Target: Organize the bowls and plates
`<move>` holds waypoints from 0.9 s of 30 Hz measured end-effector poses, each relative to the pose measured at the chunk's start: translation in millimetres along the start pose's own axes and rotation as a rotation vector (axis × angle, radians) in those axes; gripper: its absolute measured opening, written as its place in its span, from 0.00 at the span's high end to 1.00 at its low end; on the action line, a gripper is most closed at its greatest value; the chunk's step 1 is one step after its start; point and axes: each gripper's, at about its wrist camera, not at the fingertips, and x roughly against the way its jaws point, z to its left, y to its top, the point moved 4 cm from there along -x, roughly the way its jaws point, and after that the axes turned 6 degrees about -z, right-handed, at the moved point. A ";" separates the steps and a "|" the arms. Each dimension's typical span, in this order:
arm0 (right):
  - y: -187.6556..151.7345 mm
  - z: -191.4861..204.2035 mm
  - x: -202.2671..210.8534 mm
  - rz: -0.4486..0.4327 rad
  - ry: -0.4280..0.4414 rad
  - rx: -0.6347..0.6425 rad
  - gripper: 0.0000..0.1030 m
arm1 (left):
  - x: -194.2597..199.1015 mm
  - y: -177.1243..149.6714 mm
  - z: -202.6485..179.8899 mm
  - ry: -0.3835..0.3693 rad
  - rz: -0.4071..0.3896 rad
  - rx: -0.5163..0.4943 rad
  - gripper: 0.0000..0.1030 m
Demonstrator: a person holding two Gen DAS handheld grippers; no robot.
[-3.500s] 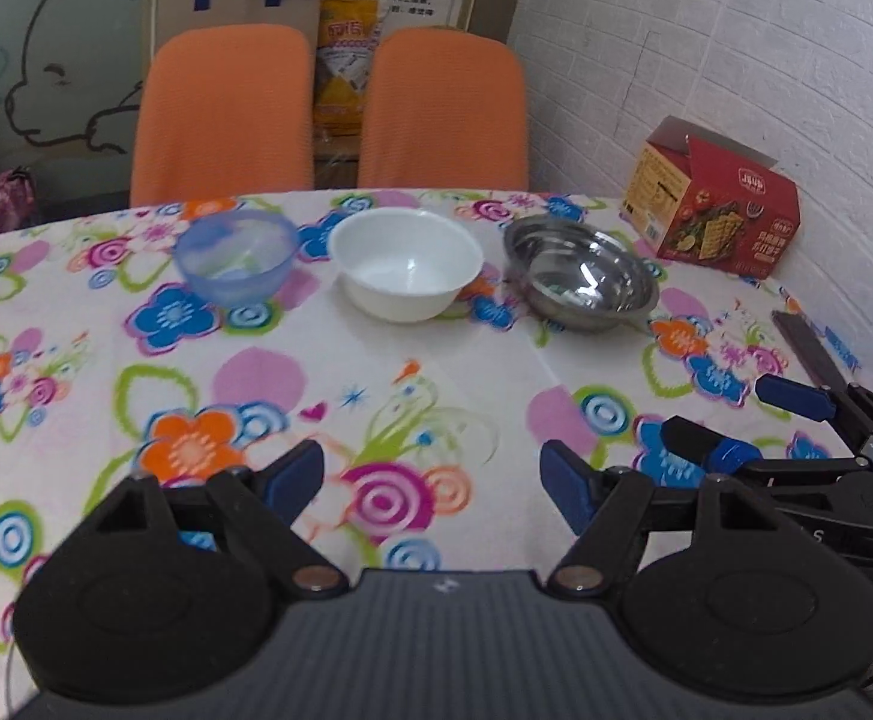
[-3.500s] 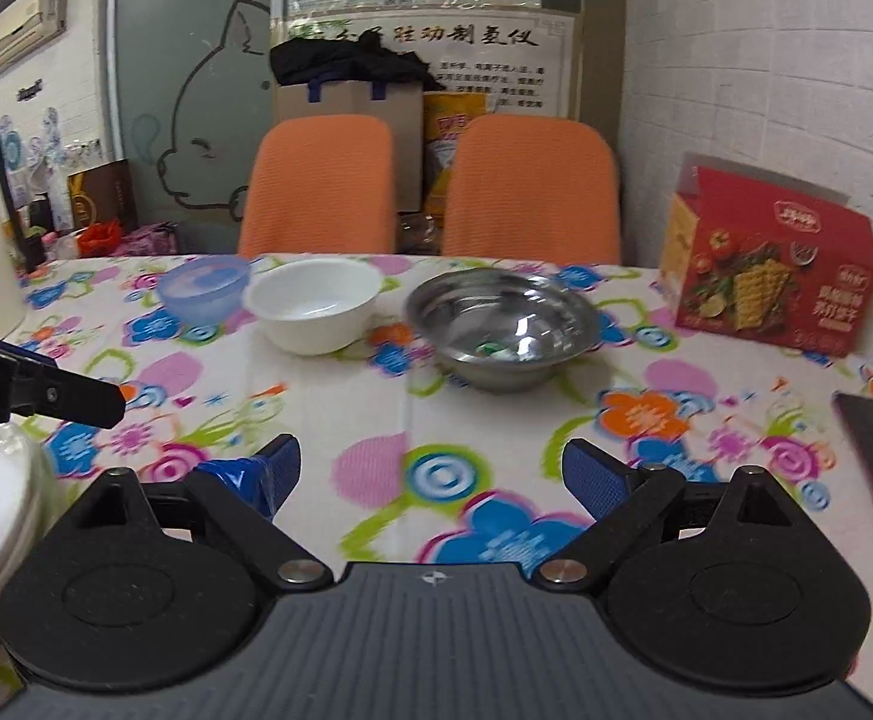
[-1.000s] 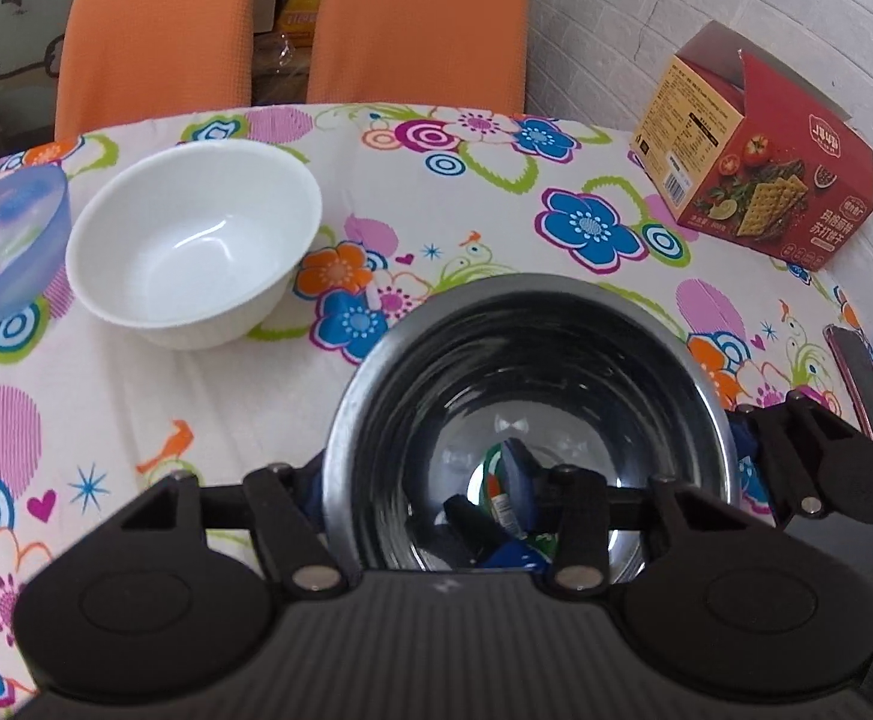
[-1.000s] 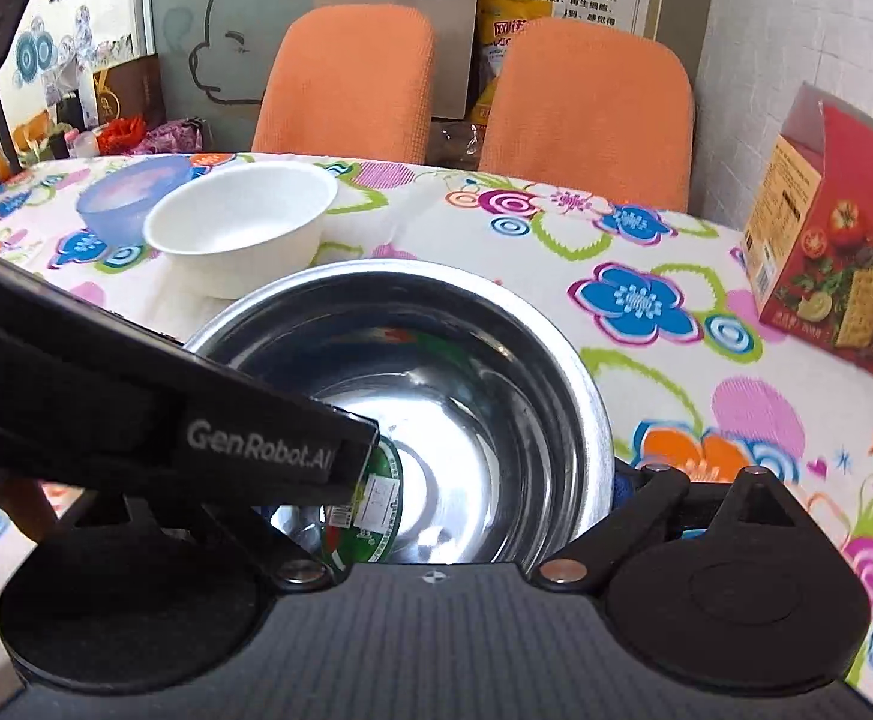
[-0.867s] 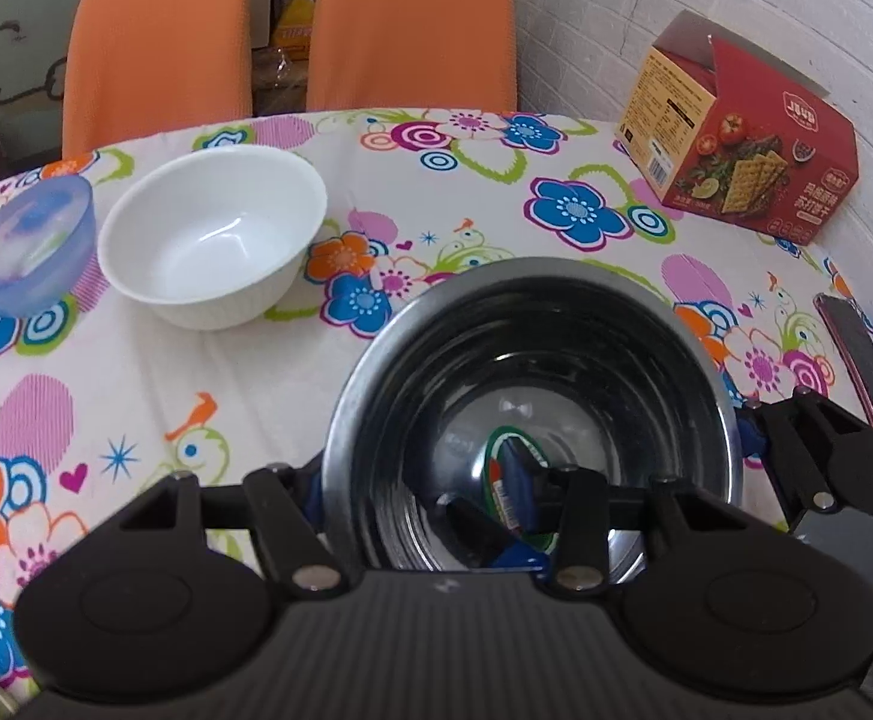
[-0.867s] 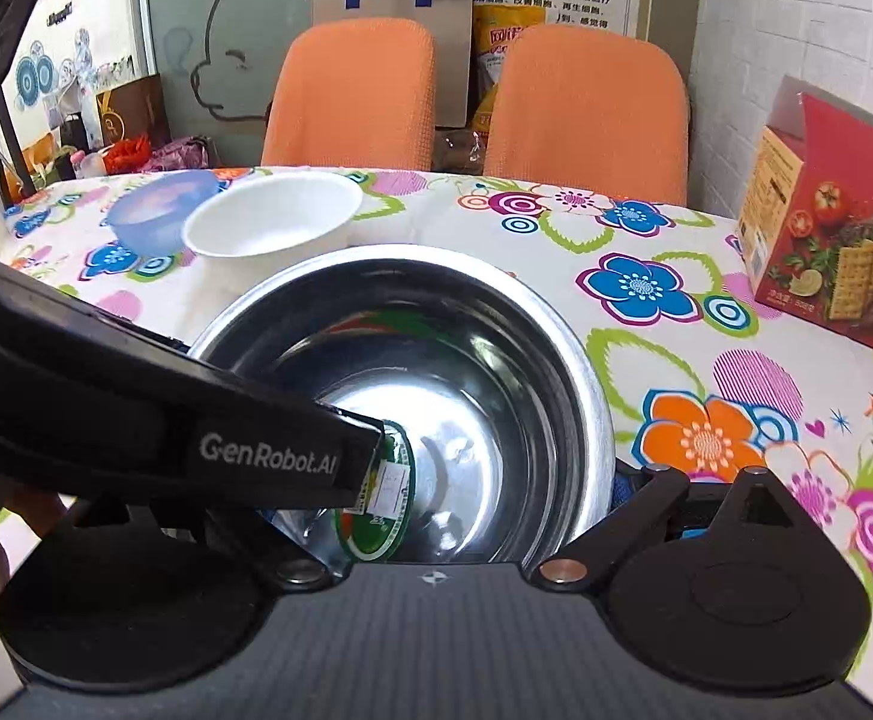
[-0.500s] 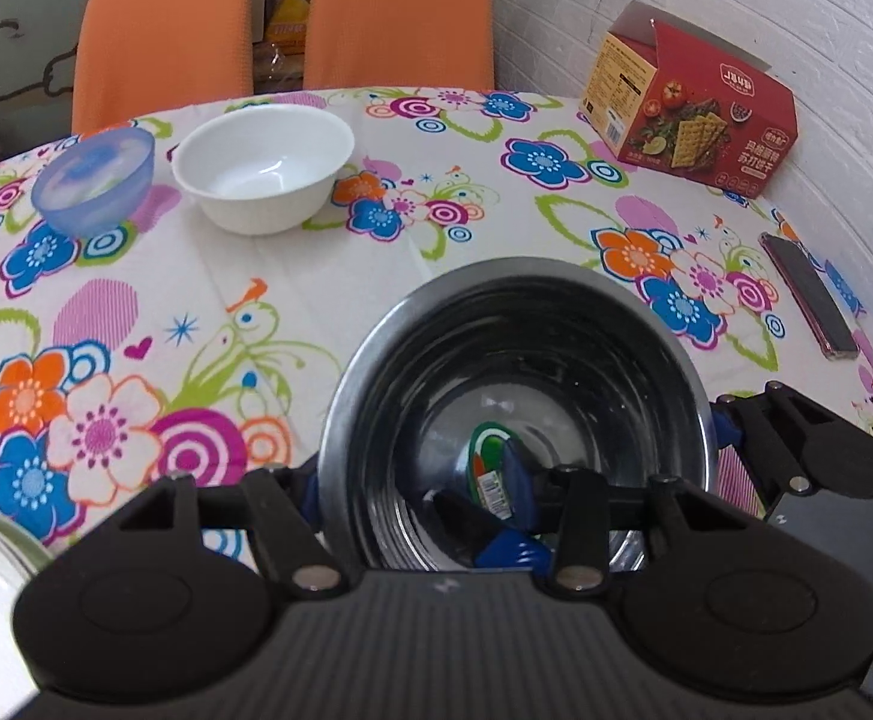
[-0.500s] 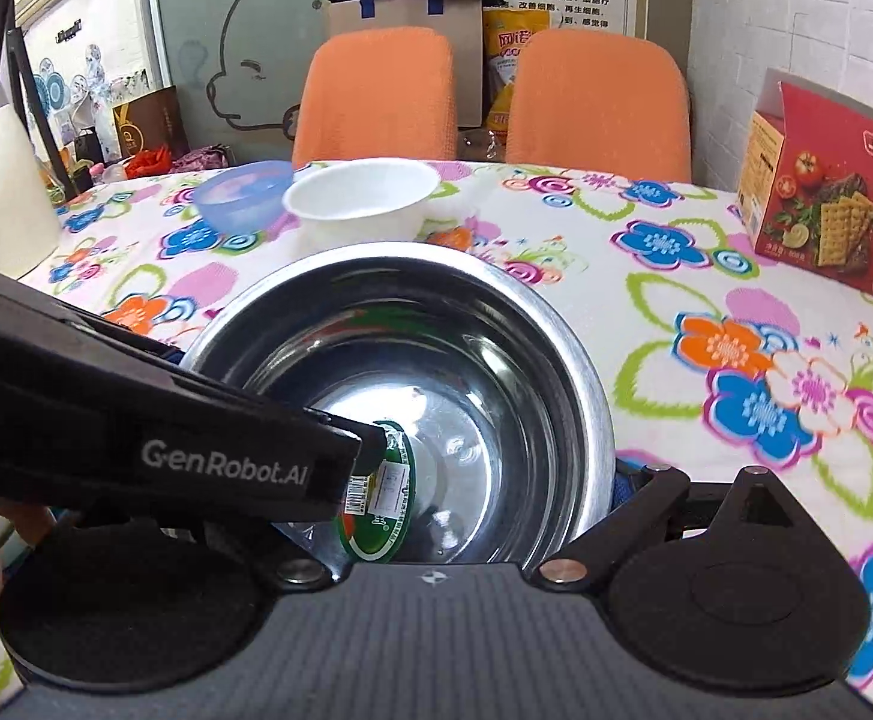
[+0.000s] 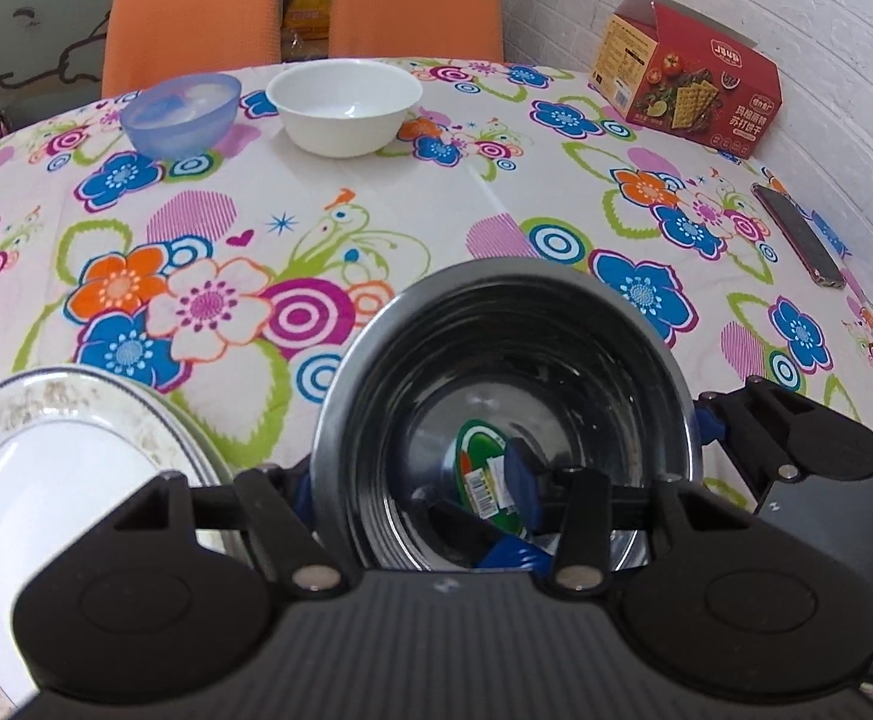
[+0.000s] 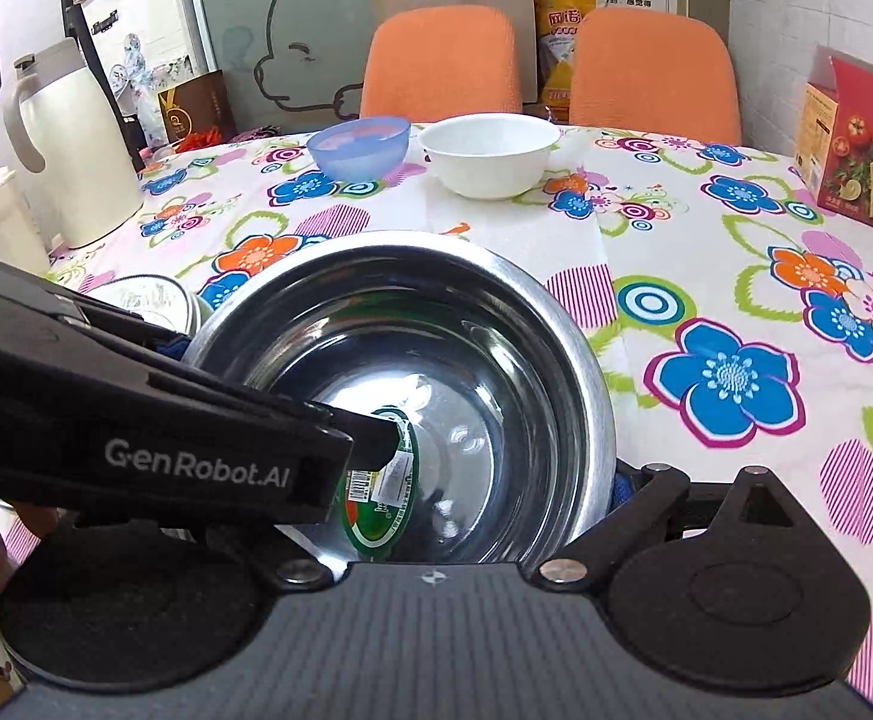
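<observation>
Low in the centre of both views sits the steel bowl (image 9: 508, 396), and it has travelled: a second ago it was up near the white bowl (image 9: 345, 105), now it hangs over the near part of the counter (image 9: 448, 204), and a stack of plates (image 9: 46, 468) has come into the lower left of the left-wrist view. That reads as the carry nearing its end; my judgement is the steel bowl is headed for a spot by or on those plates, with the white bowl and the blue bowl (image 9: 181, 111) still waiting in the upper left of the frame, just beside each other.

Now the grip. The left gripper (image 9: 418, 495) is nearly closed, one finger inside the bowl and one outside, pinching the near-left rim. In the right-wrist view you see that inner finger reaching down to the green label (image 10: 385, 495) on the bowl's floor. The right gripper (image 10: 454, 534) takes the opposite side: its right finger sits against the outside of the rim at lower right, but its left finger is hidden under the other tool's arm, so I can't tell how tightly it is closed, though it does look to be steadying the bowl.

Far right, the cracker box (image 9: 685, 75) and the phone (image 9: 796, 234) lie well apart from the action.
</observation>
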 end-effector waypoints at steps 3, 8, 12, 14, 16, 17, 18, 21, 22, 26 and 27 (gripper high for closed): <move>-5.7 -1.4 4.6 0.010 -0.008 0.002 0.19 | -4.3 -4.3 -3.3 -0.020 0.009 0.004 0.55; -9.6 -15.2 3.5 0.033 -0.043 -0.017 0.19 | -19.0 -3.1 -13.7 -0.046 0.020 -0.002 0.54; -9.6 -16.8 -6.3 0.037 -0.038 0.001 0.19 | -27.4 0.7 -14.3 0.000 -0.012 -0.040 0.53; -6.6 -14.3 -11.7 0.041 -0.043 0.025 0.19 | -31.1 3.1 -11.2 0.014 -0.017 -0.038 0.53; -4.2 -14.0 -13.8 0.043 -0.038 0.044 0.20 | -32.2 5.4 -7.5 0.009 -0.019 -0.032 0.51; -2.6 -16.4 -12.9 0.043 -0.035 0.044 0.20 | -30.7 7.5 -4.7 0.008 -0.023 -0.029 0.46; -0.8 -20.1 -10.1 0.035 -0.040 0.040 0.20 | -27.5 10.4 -1.0 0.008 -0.036 -0.027 0.43; 10.7 -38.5 6.2 -0.014 -0.089 0.030 0.20 | -13.5 26.5 17.2 0.026 -0.094 0.004 0.41; 16.4 -45.0 10.6 -0.033 -0.103 0.021 0.20 | -9.7 33.7 24.3 0.027 -0.112 0.023 0.41; 49.3 -70.0 4.4 -0.073 -0.118 -0.016 0.20 | -7.0 68.0 53.9 0.026 -0.155 0.121 0.32; 57.2 -73.3 -1.7 -0.073 -0.119 -0.012 0.20 | -9.0 75.1 60.0 0.026 -0.155 0.141 0.32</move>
